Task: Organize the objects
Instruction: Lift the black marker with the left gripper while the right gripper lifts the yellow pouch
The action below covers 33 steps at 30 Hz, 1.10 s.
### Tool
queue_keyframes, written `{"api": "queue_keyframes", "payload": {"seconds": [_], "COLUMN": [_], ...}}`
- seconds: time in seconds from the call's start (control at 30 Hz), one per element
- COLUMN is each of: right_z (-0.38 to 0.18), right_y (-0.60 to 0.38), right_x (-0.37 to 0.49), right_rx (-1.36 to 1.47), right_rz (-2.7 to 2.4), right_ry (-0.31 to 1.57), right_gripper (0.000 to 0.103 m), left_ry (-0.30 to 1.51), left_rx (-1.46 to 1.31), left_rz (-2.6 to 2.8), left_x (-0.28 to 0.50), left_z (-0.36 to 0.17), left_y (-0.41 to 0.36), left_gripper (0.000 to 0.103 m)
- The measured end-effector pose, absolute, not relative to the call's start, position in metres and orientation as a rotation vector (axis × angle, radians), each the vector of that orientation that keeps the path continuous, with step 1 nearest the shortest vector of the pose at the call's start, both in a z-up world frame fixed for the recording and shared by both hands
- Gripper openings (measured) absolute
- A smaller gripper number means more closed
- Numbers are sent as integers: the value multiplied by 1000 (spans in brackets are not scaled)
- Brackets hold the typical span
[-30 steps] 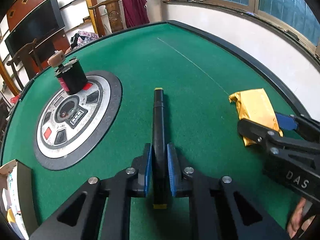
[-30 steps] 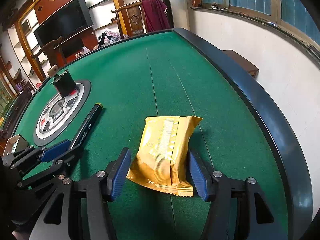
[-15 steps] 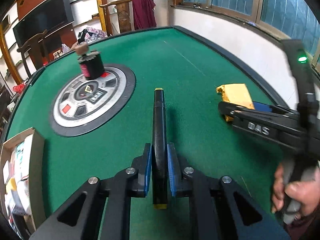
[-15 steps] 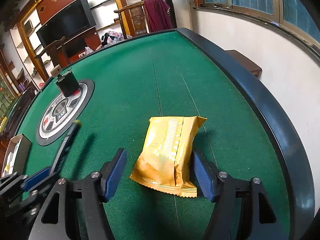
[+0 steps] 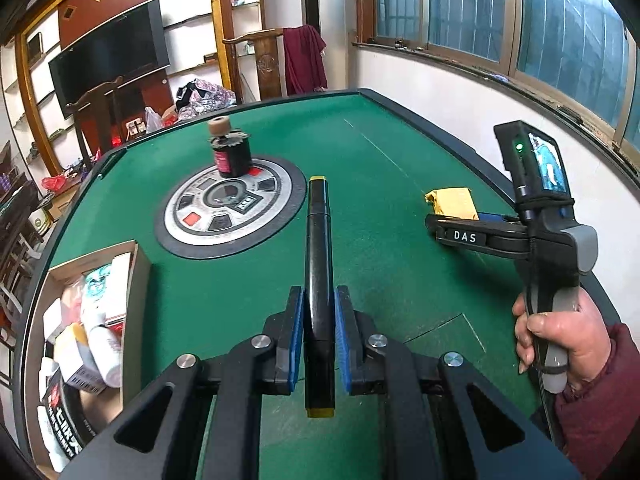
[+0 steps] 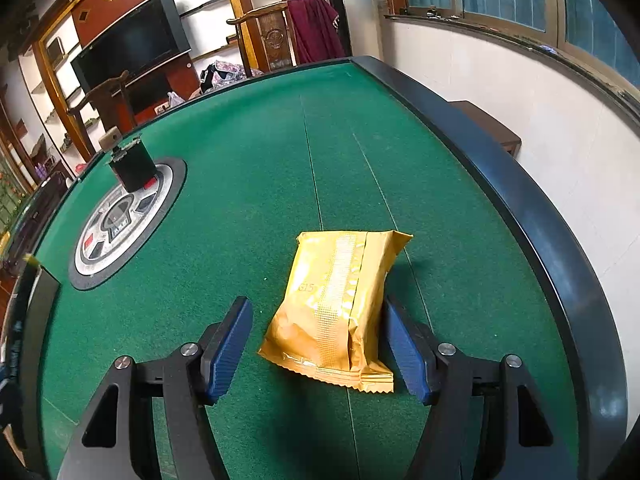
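While your left gripper (image 5: 316, 336) has its blue pads clamped on the black marker (image 5: 318, 264) and carries it clear of the felt, the sorting looks only partly done. At the table's left edge, the wooden box (image 5: 134, 280) already holds a jumble of small packets and tubes. The marker is not in it yet, and the gold snack packet (image 6: 340, 300) lies flat on the green table (image 6: 248, 200). A dark jar (image 5: 232, 156) also stands on the round centre panel (image 5: 232, 208); whether it needs moving, you cannot tell.

Your marker's long axis runs straight ahead along the fingers, one yellow end forward, the other back toward you.

Your right gripper (image 6: 320, 348) has its fingers wide apart, straddling the packet's near end; the right pad sits just beside the packet's edge, the left one apart from it. The packet's long axis points away from you, crimped seam nearest.
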State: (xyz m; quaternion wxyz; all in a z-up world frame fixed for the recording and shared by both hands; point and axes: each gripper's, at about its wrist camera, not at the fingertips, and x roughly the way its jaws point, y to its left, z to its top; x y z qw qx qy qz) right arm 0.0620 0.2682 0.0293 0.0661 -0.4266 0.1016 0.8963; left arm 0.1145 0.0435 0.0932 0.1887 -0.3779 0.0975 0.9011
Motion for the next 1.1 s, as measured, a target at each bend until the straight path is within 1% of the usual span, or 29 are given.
{"api": "queue_keyframes", "payload": {"seconds": [0.07, 0.2, 0.53, 0.83, 1.1], "right_z": [29, 26, 27, 29, 32], "right_y": [264, 249, 255, 251, 258], "right_x": [60, 54, 59, 77, 93], "right_rx": [-1300, -1330, -1390, -1377, -1405], "right_rz": [2687, 2628, 2598, 2626, 2656], "right_ry": [257, 101, 114, 111, 207], "right_gripper": [71, 71, 73, 65, 65], "left_ry": [268, 263, 225, 196, 139], "left_rx": [-1060, -1056, -1044, -1048, -1063], "left_rz": [2541, 2554, 2559, 2551, 2532], "left_x": [117, 123, 135, 139, 140], "left_z": [95, 96, 99, 97, 88], "left_y": [38, 31, 19, 11, -4], "left_gripper": [15, 15, 15, 15, 16]}}
